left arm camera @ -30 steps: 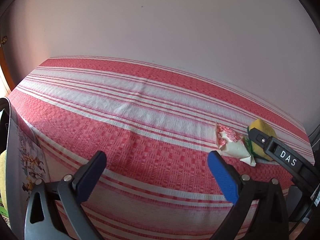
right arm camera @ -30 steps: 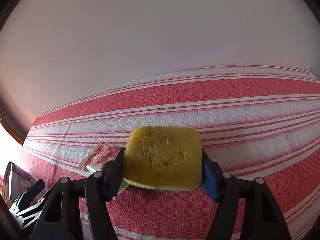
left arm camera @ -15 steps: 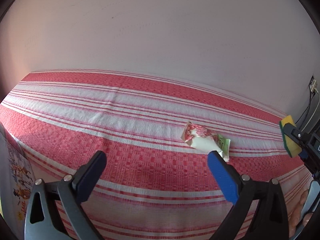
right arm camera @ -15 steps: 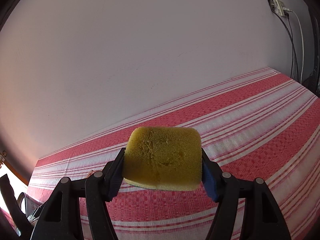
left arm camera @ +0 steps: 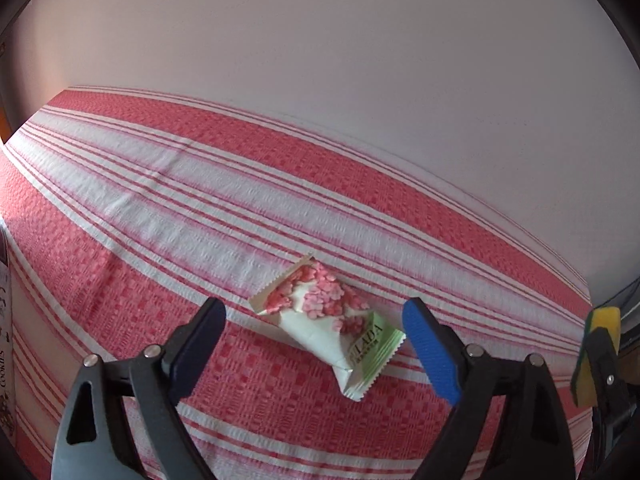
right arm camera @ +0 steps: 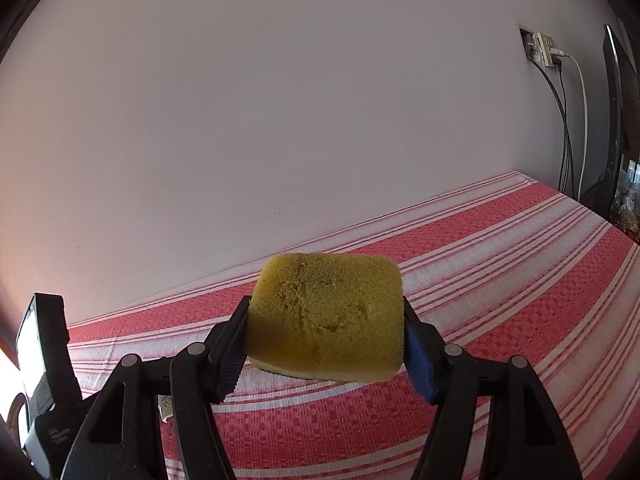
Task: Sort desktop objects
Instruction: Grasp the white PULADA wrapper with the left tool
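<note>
Carrying the yellow sponge (right arm camera: 325, 314) clamped in my right gripper (right arm camera: 326, 344) above the striped counter (left arm camera: 168, 208), I hold my left gripper (left arm camera: 314, 340) spread apart around the snack packet (left arm camera: 332, 320), which I judge needs closing on next.

A plain pale wall (right arm camera: 280, 100) with a faint pink cast rises straight from the far edge of the worktop (left arm camera: 248, 200), which is covered by a cloth woven in red and white stripes. On the wall near the worktop's far right corner sits a socket plate (right arm camera: 542, 50); cables (right arm camera: 568, 120) hang from it. Warm light glows at the left edge.
</note>
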The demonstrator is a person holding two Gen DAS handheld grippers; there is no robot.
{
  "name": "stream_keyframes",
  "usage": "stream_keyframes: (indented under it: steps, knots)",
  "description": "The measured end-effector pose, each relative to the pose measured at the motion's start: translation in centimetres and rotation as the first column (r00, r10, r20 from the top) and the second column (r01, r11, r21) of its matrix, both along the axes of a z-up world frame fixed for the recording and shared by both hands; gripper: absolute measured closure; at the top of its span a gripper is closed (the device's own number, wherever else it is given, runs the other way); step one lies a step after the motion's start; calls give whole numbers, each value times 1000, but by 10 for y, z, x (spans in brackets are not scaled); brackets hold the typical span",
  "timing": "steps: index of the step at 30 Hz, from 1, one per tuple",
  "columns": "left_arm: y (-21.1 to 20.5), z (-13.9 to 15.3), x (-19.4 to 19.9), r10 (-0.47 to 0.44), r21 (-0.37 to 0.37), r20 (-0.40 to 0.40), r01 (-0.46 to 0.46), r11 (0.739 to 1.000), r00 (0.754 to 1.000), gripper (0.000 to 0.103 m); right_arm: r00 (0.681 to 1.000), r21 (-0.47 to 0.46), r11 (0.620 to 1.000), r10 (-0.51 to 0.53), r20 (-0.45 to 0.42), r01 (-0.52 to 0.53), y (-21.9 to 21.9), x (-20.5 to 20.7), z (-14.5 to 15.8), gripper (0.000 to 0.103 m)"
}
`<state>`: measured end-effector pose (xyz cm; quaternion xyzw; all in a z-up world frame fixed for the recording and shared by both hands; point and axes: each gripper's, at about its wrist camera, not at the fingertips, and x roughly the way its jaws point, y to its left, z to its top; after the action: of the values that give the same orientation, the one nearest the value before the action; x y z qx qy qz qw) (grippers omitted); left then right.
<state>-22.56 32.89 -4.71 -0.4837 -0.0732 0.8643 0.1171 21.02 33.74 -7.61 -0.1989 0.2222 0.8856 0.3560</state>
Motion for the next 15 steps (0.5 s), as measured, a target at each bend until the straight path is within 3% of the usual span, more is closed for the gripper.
stream_keyframes:
  steps: [3,7,9,12,14,15]
  knots:
    - [13,-3,-3,43,-75,-21,-45,996,999,12,1000,-23,1000,0,-10,0,6,6,4,33]
    - [32,-10,-2,33,-194,-88,-50,980,996,11,1000,-36,999,-2,-15,1,2,7,5,33]
    - [34,-10,-3,22,-203,-94,-40,978,995,11,1000,-43,999,-4,-16,4,1,8,5,33]
    - [34,-7,-1,7,-203,-108,-29,979,994,24,1000,-50,999,-5,-17,5,-7,7,5,33]
    - [30,-5,0,-57,-211,-124,30,977,991,47,1000,-51,999,-2,-13,1,-6,6,5,33]
    - [31,-5,0,-90,-215,-128,61,975,988,49,1000,-53,999,1,-14,-1,-10,5,6,33]
